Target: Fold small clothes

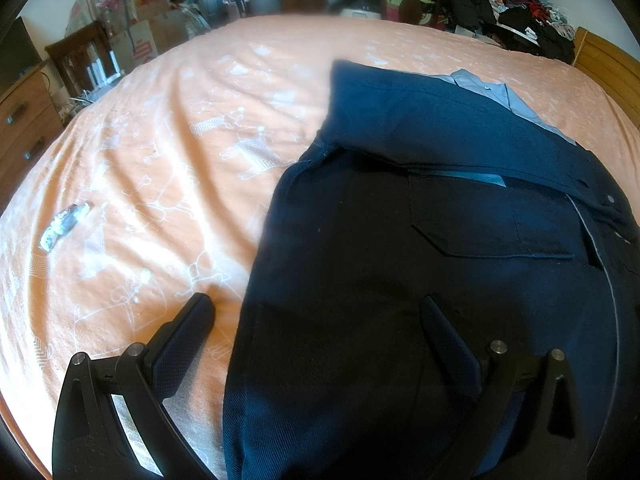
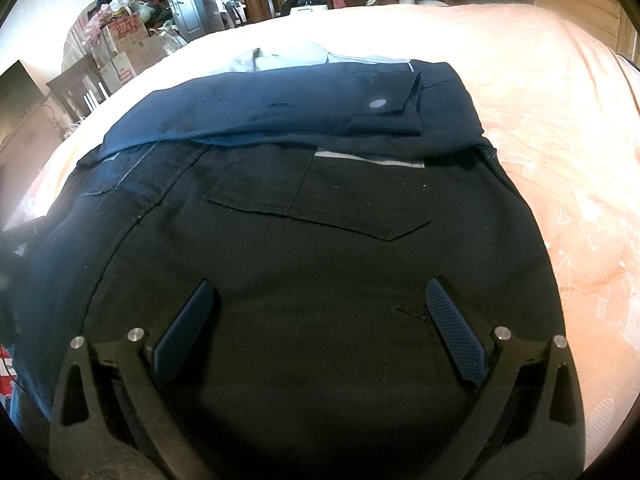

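A dark navy jacket (image 1: 420, 248) with a flap pocket and a pale grey lining lies on the orange bed sheet (image 1: 160, 152), a sleeve folded across its upper part. My left gripper (image 1: 316, 308) is open just above its left edge, one finger over the sheet, the other over the cloth. In the right wrist view the same jacket (image 2: 288, 240) fills the middle. My right gripper (image 2: 318, 292) hovers open over its lower front and holds nothing. The folded sleeve with a grey button (image 2: 378, 103) crosses the top.
A small crumpled grey scrap (image 1: 64, 224) lies on the sheet at the left. A heap of clothes (image 1: 508, 4) is piled at the far right of the bed. A wooden dresser (image 1: 24, 120), a chair (image 1: 84, 60) and cardboard boxes (image 2: 128, 44) stand beyond the bed's left side.
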Demonstrator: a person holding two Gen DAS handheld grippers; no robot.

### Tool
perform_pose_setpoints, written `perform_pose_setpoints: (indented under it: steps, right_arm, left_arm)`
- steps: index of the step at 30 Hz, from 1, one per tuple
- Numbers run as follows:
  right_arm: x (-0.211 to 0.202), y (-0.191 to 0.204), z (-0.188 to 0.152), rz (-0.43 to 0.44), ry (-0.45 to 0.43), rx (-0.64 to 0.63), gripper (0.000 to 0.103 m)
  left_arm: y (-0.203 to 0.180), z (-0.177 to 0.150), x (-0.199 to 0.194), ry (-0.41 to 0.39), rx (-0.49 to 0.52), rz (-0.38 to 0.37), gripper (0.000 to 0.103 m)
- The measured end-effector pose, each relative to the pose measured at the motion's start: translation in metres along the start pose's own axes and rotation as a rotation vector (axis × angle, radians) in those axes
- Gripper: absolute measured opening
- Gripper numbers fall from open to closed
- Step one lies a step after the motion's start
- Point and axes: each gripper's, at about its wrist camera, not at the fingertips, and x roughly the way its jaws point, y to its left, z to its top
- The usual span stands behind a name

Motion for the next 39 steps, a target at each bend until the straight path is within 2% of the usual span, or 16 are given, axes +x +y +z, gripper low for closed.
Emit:
perform_pose_setpoints:
  steps: [39]
  right_arm:
    - [0.0009, 0.0062, -0.0009, 0.005, -0.011, 0.008, 0.103]
  left_arm:
    - [-0.0001, -0.0004, 0.0005, -0.001, -0.002, 0.001, 0.103]
